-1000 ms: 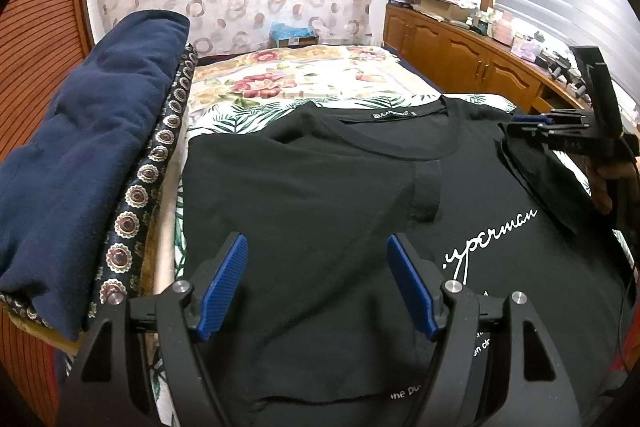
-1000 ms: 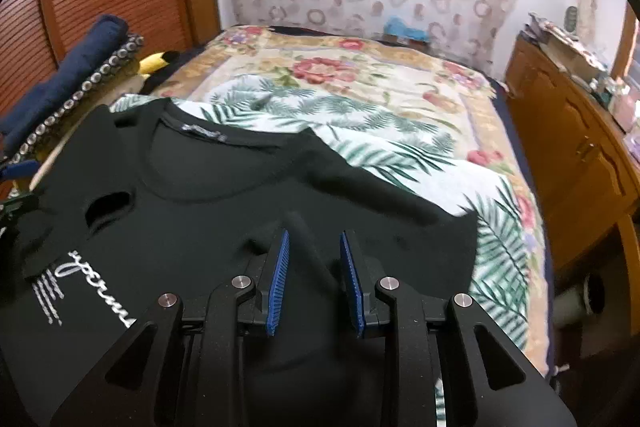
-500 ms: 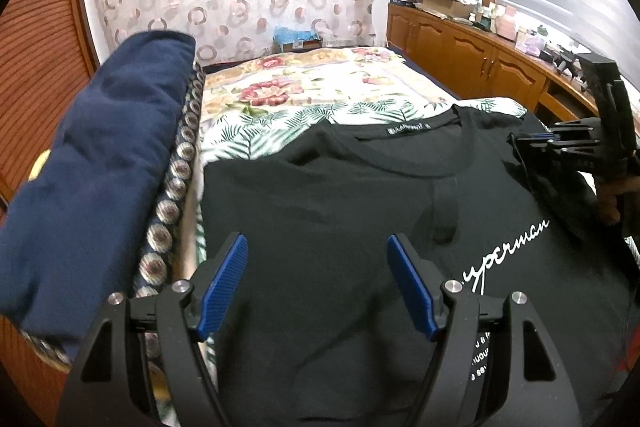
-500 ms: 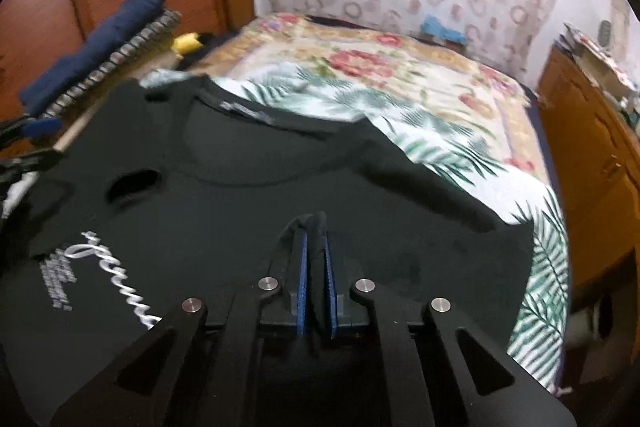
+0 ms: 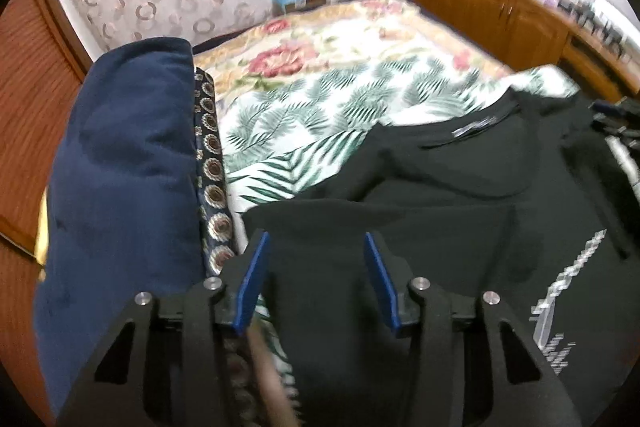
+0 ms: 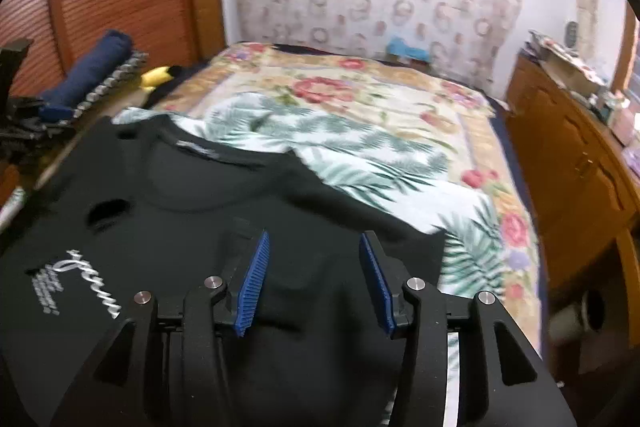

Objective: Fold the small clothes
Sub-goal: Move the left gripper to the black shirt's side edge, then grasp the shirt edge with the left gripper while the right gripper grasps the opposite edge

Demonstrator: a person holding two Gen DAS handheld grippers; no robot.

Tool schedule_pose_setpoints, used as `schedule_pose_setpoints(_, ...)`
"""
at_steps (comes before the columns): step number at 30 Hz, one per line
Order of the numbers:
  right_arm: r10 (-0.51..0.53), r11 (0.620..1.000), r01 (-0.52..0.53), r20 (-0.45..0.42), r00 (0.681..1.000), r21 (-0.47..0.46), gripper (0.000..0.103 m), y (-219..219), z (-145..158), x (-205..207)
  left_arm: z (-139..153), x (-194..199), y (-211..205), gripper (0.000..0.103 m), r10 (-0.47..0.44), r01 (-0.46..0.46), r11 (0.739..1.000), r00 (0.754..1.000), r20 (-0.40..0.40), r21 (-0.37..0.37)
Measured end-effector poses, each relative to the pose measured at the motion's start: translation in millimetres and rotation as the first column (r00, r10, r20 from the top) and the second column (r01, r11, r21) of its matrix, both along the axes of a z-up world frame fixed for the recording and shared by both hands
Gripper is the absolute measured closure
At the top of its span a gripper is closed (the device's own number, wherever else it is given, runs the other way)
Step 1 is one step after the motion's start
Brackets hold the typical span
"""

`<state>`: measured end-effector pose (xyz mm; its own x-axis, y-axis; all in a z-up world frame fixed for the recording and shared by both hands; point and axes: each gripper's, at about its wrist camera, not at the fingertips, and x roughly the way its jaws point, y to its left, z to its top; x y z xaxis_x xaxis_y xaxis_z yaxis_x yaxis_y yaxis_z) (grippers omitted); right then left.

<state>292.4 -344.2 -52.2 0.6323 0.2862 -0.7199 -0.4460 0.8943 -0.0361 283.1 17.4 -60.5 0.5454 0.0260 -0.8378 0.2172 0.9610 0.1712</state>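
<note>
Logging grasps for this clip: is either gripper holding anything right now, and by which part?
Nothing is held. The left gripper, jaws closing, and the right gripper, jaws opening, both stand over the black T-shirt with pads clear of the cloth.

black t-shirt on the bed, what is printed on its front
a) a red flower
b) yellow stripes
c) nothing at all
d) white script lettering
d, white cursive lettering runs across the chest of the black t-shirt, seen in the right wrist view.

The bed [image 6: 400,99] is covered by a floral quilt. A palm-leaf sheet [image 5: 320,115] is spread over it, and a black T-shirt [image 5: 460,227] is laid on that.
</note>
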Motion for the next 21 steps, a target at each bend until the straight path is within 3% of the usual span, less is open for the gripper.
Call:
schedule_pose_setpoints(6,-0.008,1.0,0.008,-0.043,0.999,0.013,0.055,-12.4,-17.6,4.3,-17.6,31.0,-7.0,0.055,-0.009,0.023,0.988,0.996,-0.094,0.155)
schedule_pose_setpoints(10,0.005,1.0,-0.004,-0.049,0.999,0.026,0.055,-12.2,-19.8,4.3,-26.6,42.4,-11.0,0.055,-0.02,0.051,0.977,0.989,-0.148,0.209)
schedule_pose_setpoints(19,0.001,0.997,0.004,-0.058,0.998,0.079,0.055,-21.2,-18.2,3.3,-36.8,59.1,-4.7,0.056,-0.045,0.087,0.981,0.971,-0.233,0.175)
schedule_pose_setpoints(21,0.001,0.997,0.004,-0.059,0.998,0.083,0.055,-21.7,-18.0,2.7,-35.7,59.3,-2.2,0.067,-0.056,0.095,0.984,0.969,-0.242,0.151)
